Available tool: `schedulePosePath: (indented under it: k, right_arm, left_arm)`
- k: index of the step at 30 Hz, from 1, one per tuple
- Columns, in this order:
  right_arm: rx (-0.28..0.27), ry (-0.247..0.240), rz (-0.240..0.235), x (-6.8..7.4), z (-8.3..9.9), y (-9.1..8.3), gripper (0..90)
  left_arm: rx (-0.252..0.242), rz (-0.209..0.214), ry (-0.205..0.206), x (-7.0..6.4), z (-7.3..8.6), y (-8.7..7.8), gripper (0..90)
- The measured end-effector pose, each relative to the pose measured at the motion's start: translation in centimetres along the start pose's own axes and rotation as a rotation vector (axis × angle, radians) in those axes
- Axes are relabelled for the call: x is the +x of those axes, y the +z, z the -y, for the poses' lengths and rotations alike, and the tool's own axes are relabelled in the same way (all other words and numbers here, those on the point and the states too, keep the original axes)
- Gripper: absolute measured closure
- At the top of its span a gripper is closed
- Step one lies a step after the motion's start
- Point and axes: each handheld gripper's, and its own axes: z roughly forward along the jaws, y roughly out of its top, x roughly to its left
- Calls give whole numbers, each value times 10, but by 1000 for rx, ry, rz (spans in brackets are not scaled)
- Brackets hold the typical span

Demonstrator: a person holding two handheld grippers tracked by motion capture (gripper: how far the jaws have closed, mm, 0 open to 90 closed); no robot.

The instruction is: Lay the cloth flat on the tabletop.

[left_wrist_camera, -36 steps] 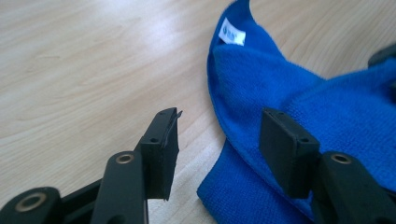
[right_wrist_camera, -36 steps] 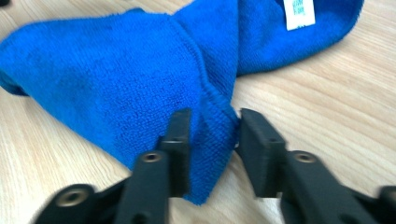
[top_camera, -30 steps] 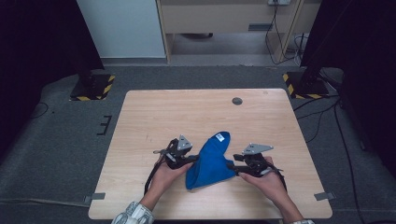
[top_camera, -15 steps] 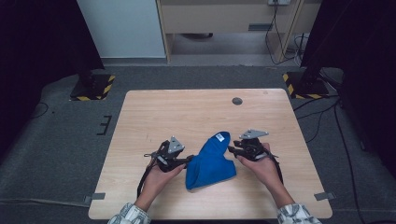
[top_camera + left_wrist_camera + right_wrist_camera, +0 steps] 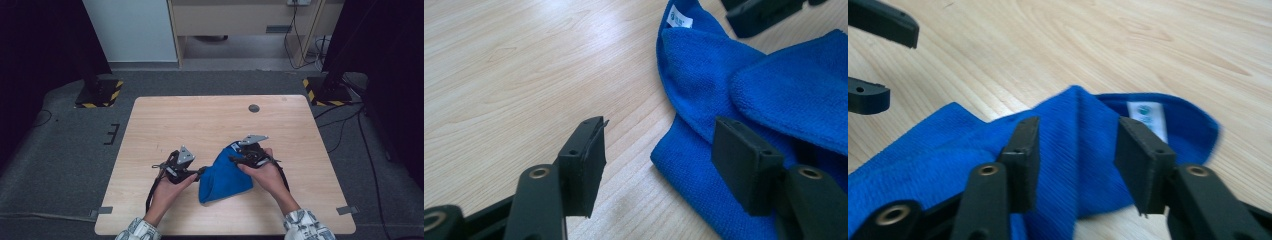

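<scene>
A crumpled blue cloth [image 5: 222,176] lies on the near middle of the wooden table [image 5: 200,120]. My left gripper [image 5: 201,171] sits at the cloth's left edge. In the left gripper view it [image 5: 664,155] is open, its right jaw over the cloth [image 5: 734,75] and its left jaw over bare wood. My right gripper [image 5: 234,159] is over the cloth's upper right part. Its jaws [image 5: 1075,150] stand open astride a raised fold of the cloth [image 5: 938,150], beside a white label [image 5: 1147,117].
A small dark round grommet [image 5: 254,108] sits near the table's far edge. Bare wood stretches across the far half and the left of the table. Stand bases with yellow-black stripes [image 5: 97,95] rest on the grey floor beyond the table corners.
My right gripper has moved left and forward onto the cloth's top. My left gripper drew back to the left, then returned to the cloth's edge. The cloth now lies flatter.
</scene>
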Motion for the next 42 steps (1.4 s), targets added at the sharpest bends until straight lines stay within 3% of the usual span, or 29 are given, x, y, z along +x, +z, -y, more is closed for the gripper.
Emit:
schedulePosePath:
  k: [4,8,9,10,11,13,18,20,23,26,29,32,33,35,40,41,42]
  right_arm:
    - [23,-18,10,4,-2,9,537]
    - [56,0,-18,5,-2,20,567]
    - [68,-3,-44,5,0,22,703]
    - [68,-3,-44,5,0,22,703]
    - [68,-17,-56,6,0,22,821]
    - [58,-8,-70,6,-1,20,876]
    - [-17,25,-49,0,-9,3,877]
    - [-58,25,-10,-6,-10,-6,872]
    - [-67,68,59,-17,-2,-10,859]
    - [-24,102,94,-26,11,-4,835]
    - [25,97,107,-27,21,4,767]
    - [25,106,103,-27,24,5,705]
    - [4,118,109,-27,23,-1,640]
    - [-15,120,107,-25,22,-9,603]
    - [-59,112,94,-20,23,-28,594]
    - [-70,121,54,-17,27,-34,590]
    - [-70,121,54,-17,27,-34,590]
  left_arm:
    - [1,10,-5,1,0,1,358]
    - [11,19,1,0,1,3,358]
    - [7,18,1,0,0,3,358]
    - [5,20,0,0,0,2,358]
    - [3,18,0,0,0,2,358]
    - [4,16,-2,1,0,1,362]
    - [-5,2,-10,3,0,0,381]
    - [-9,0,-14,3,-1,-1,392]
    - [-5,2,-15,1,-2,1,407]
    - [0,14,-10,-3,-3,4,415]
    - [5,25,14,-9,-4,7,419]
    - [13,36,22,-12,-4,9,421]
    - [19,43,23,-14,-3,11,422]
    - [21,45,27,-16,-3,12,428]
    - [18,45,33,-18,-4,12,451]
    - [17,46,34,-18,-4,12,454]
    - [17,46,34,-18,-4,12,458]
